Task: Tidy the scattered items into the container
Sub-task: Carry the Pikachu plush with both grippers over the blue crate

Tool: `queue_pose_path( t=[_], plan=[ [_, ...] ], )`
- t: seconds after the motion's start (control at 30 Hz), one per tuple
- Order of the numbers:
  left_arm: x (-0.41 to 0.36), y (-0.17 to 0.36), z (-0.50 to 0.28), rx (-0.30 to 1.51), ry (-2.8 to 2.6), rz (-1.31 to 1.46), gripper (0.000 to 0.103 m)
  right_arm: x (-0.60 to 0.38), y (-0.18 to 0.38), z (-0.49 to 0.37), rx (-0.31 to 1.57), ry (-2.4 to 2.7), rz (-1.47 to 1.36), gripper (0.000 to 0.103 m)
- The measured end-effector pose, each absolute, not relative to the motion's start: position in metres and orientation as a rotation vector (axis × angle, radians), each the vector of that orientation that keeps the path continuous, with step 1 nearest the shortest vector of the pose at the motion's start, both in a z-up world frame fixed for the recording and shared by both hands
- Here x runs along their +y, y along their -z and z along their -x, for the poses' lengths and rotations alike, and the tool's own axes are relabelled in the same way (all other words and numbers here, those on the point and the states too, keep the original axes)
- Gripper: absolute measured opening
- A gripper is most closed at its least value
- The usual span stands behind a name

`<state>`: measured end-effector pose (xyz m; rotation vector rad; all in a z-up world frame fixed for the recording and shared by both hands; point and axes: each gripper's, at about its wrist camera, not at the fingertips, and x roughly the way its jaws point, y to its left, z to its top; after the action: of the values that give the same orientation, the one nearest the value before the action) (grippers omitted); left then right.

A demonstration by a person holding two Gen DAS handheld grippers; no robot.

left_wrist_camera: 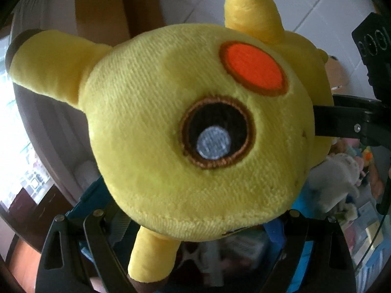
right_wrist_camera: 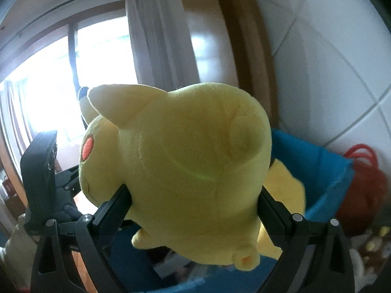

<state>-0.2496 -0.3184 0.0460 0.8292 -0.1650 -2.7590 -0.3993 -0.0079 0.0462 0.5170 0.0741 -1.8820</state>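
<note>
Yellow plush: a soft toy [left_wrist_camera: 195, 131] with an orange cheek patch and round dark eye, carried in the air between both grippers, head toward the left one.
Left gripper [left_wrist_camera: 195, 222]: jaws spread wide around the toy's head; the plush fills the gap, so it reads as a wide hold, though the pad contact itself is hidden.
Right gripper [right_wrist_camera: 195, 207]: fingers [right_wrist_camera: 114, 207] pressed into the toy's body from both sides, pinching it.
Container: blue bin [right_wrist_camera: 325, 171] directly below and behind the toy; its rim shows at the right of the right wrist view.
Done: one toy lifted and brought over the bin.
Left: lowering and release; a pale soft toy [left_wrist_camera: 342, 178] and other blurred items lie beyond, apparently not yet gathered.
Bin contents: too blurred to tell.
</note>
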Motion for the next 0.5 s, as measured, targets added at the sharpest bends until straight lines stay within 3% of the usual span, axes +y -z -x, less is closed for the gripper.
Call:
queue_pose_path(
  t=[0.5],
  plan=[
    [-0.398,0.022,0.278,-0.089,2.756,-1.055,0.096,-0.060,0.000,0.435,0.030,1.853,-0.768,0.100]
  ],
)
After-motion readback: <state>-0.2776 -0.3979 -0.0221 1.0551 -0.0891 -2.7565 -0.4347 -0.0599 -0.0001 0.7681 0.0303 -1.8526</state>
